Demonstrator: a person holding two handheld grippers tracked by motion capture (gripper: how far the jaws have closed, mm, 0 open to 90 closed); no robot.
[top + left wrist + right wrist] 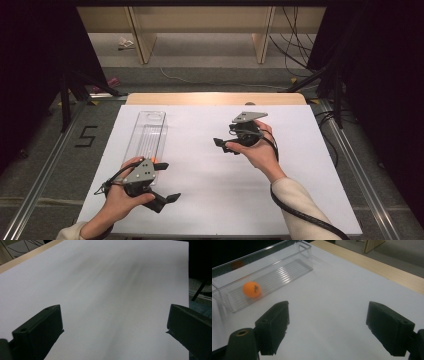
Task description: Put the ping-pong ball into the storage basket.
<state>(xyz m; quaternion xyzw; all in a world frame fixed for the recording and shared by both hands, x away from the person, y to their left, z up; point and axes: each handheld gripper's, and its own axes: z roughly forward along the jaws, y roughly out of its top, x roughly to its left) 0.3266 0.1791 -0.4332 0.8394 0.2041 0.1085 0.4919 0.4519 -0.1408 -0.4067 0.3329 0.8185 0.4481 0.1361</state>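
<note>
Clear tray (146, 135) lies along table's (210, 200) left edge, long axis running near to far. Orange ball (251, 289) sits inside at tray's near end. Left gripper (167, 182) hovers at near-left corner just beside that end, jaws spread wide, empty. Right gripper (223, 144) hangs mid-table, jaws wide apart, empty, facing tray. Left hand clearly nearer ball; likely reach goes over tray's near wall.

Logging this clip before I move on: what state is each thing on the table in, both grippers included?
Left gripper: open, empty, above the white sheet.
Right gripper: open, empty, facing the tray.
Clear plastic tray: upright, uncovered.
Orange ball: lying inside the tray, near one end.
</note>
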